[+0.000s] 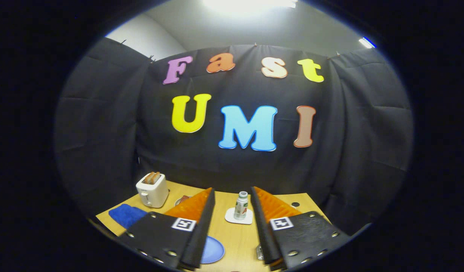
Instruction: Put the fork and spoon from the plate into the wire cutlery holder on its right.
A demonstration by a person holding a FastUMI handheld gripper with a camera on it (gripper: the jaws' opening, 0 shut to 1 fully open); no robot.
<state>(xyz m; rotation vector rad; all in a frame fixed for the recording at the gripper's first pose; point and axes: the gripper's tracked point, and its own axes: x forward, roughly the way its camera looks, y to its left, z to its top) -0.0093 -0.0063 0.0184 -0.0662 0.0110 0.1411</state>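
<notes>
Gripper spread wide, holding nothing, high above counter. Blue plate peeked out lower centre; fork, spoon, holder impossible to make out. Probably best tilted down first to find them

the gripper is held level above the table, its two fingers spread apart with nothing held between them.

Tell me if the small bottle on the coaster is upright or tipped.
Upright: the bottle stands cap-up on its coaster, beyond the open tool.
</notes>
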